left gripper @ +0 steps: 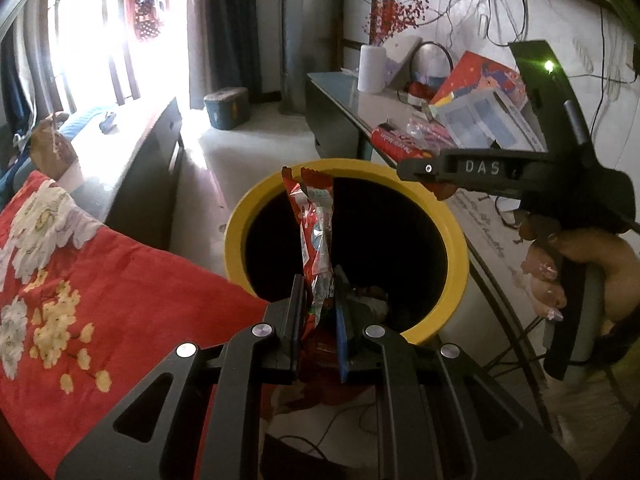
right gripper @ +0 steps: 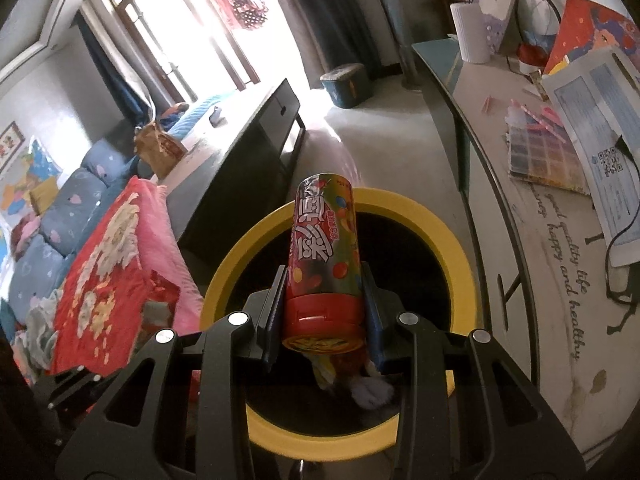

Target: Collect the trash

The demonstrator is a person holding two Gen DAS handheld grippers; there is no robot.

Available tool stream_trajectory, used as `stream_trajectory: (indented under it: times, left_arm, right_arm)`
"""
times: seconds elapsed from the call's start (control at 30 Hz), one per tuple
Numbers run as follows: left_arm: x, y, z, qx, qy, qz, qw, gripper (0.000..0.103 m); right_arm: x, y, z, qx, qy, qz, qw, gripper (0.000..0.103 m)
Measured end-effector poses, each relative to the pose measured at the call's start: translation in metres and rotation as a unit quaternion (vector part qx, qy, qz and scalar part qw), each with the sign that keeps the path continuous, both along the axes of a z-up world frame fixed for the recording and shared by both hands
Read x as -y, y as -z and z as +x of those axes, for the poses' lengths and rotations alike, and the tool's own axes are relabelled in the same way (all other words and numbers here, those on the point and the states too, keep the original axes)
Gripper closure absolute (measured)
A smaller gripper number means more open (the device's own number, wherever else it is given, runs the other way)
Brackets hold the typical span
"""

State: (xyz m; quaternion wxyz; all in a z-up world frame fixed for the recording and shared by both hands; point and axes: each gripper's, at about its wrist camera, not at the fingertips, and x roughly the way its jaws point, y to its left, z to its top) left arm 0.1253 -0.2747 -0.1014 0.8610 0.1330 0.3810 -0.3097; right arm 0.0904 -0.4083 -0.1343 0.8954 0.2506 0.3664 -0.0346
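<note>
Bright window light floods a cluttered living room, with a red floral blanket (left gripper: 80, 280) at the left of the frame. At centre sits a yellow-rimmed bin (left gripper: 456, 248), its inside dark. Over its mouth, the left gripper (left gripper: 318, 292) pinches a red snack wrapper (left gripper: 314, 220) that stands upright. In the other view, the right gripper (right gripper: 324, 280) clamps a red-capped candy tube (right gripper: 324, 240) above the bin's rim (right gripper: 224, 264), cap towards the camera.
</note>
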Motion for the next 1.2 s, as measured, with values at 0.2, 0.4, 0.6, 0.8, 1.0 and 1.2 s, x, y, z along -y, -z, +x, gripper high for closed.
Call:
stream_trajectory:
  times: [0.2,0.4,0.6,0.8,1.0,1.2]
  left_arm:
    - [0.018,0.011,0.012,-0.005,0.016,0.012,0.9998,0.089]
    - [0.015,0.009,0.022,-0.004,0.001,-0.002,1.0,0.043]
    - [-0.01,-0.005,0.028,-0.007,-0.039,-0.031,0.9987,0.017]
    - [-0.043,-0.027,0.027,0.005,-0.077,-0.056,0.9954,0.008]
    - [-0.084,-0.047,0.02,0.024,-0.122,-0.076,0.9894,0.007]
    - [-0.127,-0.063,0.005,0.053,-0.175,-0.084,0.9795,0.007]
  right_arm:
    - [0.004,0.003,0.0,-0.003,0.005,0.012,1.0,0.075]
    - [0.009,-0.002,-0.006,0.005,0.01,0.015,1.0,0.054]
    - [0.007,-0.015,-0.017,0.02,0.017,0.002,1.0,0.043]
    - [-0.006,-0.036,-0.03,0.045,0.014,-0.019,0.999,0.028]
    - [-0.025,-0.055,-0.044,0.071,0.0,-0.036,0.997,0.019]
    - [-0.058,-0.069,-0.053,0.092,-0.029,-0.052,0.994,0.01]
